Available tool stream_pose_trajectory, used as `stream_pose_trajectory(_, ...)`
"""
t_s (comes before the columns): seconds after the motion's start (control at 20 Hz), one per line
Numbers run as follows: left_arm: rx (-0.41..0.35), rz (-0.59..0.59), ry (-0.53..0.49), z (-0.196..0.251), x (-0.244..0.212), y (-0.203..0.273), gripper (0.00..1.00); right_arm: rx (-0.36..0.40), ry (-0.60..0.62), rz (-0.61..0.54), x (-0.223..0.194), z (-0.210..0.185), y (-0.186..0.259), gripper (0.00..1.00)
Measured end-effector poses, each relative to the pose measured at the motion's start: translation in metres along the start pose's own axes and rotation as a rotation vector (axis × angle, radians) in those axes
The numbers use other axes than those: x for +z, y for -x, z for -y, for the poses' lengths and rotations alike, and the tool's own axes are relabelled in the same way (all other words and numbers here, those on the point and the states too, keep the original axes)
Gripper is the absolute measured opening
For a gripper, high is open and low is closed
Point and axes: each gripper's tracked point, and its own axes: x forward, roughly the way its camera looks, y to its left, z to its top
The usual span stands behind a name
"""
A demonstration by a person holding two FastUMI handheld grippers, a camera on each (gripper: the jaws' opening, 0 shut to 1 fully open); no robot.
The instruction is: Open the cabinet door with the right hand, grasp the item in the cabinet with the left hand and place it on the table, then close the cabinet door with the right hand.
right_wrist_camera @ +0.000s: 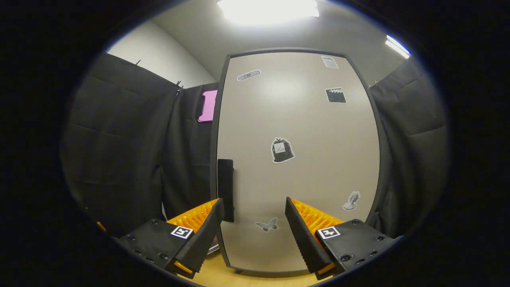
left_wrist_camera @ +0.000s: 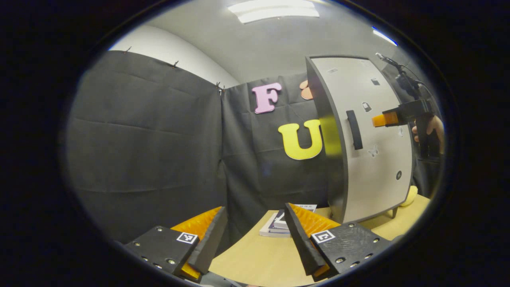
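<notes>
Nearest the lens in the left gripper view, the left hand-held gripper (left_wrist_camera: 255,235) is seen with its fingers spread and nothing between them, above the tan surface (left_wrist_camera: 255,259). Some books (left_wrist_camera: 275,225) are stacked on that surface just beyond the fingertips. Farther right, the cabinet (left_wrist_camera: 370,139) is seen standing on the surface, its door shut and a dark handle (left_wrist_camera: 354,129) upright on it. The right hand-held gripper (left_wrist_camera: 384,119) is held by a hand (left_wrist_camera: 430,127) just beside the door front, apart from the handle. In the right gripper view, its fingers are released and empty, the handle (right_wrist_camera: 225,189) being just beyond the left fingertip. Whatever is stored inside is hidden by the shut door (right_wrist_camera: 297,159).
</notes>
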Motion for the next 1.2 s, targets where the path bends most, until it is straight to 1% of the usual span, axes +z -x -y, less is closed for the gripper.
stream_pose_trajectory(0.2, 0.017, -0.013, -0.007, -0.017, -0.007, -0.001, 0.88, 0.019, -0.008, -0.015, 0.001, -0.022, -0.024, 0.98)
stream_pose_trajectory(0.3, 0.029, -0.019, -0.005, -0.025, -0.011, -0.002, 0.88, 0.027, -0.005, -0.027, -0.001, -0.030, -0.036, 0.96)
stream_pose_trajectory(0.4, 0.041, -0.023, 0.001, -0.035, -0.013, -0.003, 0.88, 0.028, 0.015, -0.045, -0.006, -0.039, -0.047, 0.93)
stream_pose_trajectory(0.45, 0.047, -0.026, 0.002, -0.038, -0.016, -0.004, 0.88, 0.018, 0.026, -0.060, -0.010, -0.041, -0.052, 0.93)
stream_pose_trajectory(0.5, 0.051, -0.030, 0.003, -0.043, -0.019, -0.004, 0.88, 0.019, 0.033, -0.068, -0.013, -0.044, -0.056, 0.84)
stream_pose_trajectory(0.55, 0.056, -0.035, 0.004, -0.047, -0.021, -0.004, 0.88, 0.014, 0.037, -0.075, -0.016, -0.047, -0.061, 0.82)
stream_pose_trajectory(0.6, 0.060, -0.039, 0.005, -0.050, -0.023, -0.004, 0.88, 0.015, 0.039, -0.085, -0.018, -0.050, -0.065, 0.79)
stream_pose_trajectory(0.7, 0.067, -0.044, 0.006, -0.057, -0.025, -0.003, 0.87, 0.022, 0.046, -0.100, -0.023, -0.058, -0.072, 0.80)
stream_pose_trajectory(0.75, 0.070, -0.047, 0.006, -0.060, -0.026, -0.002, 0.88, -0.013, 0.061, -0.101, -0.023, -0.053, -0.074, 0.81)
stream_pose_trajectory(0.8, 0.071, -0.050, 0.006, -0.063, -0.028, -0.001, 0.87, -0.019, 0.069, -0.110, -0.025, -0.052, -0.079, 0.63)
stream_pose_trajectory(0.85, 0.071, -0.051, 0.007, -0.064, -0.030, -0.001, 0.87, -0.020, 0.063, -0.126, -0.029, -0.053, -0.082, 0.61)
stream_pose_trajectory(0.9, 0.071, -0.051, 0.008, -0.065, -0.030, -0.001, 0.87, -0.052, 0.054, -0.128, -0.031, -0.047, -0.084, 0.58)
stream_pose_trajectory(1.0, 0.070, -0.049, 0.006, -0.066, -0.029, -0.002, 0.88, -0.052, -0.002, -0.139, -0.031, -0.047, -0.088, 0.39)
stream_pose_trajectory(1.05, 0.069, -0.047, 0.004, -0.067, -0.030, -0.002, 0.88, -0.051, -0.022, -0.140, -0.030, -0.048, -0.087, 0.36)
stream_pose_trajectory(1.1, 0.067, -0.047, 0.005, -0.066, -0.029, -0.002, 0.88, -0.054, -0.028, -0.146, -0.031, -0.048, -0.086, 0.30)
stream_pose_trajectory(1.15, 0.064, -0.045, 0.006, -0.065, -0.029, -0.002, 0.87, -0.055, -0.029, -0.149, -0.031, -0.047, -0.086, 0.26)
stream_pose_trajectory(1.2, 0.061, -0.042, 0.006, -0.064, -0.028, -0.003, 0.88, -0.047, -0.024, -0.151, -0.029, -0.048, -0.086, 0.16)
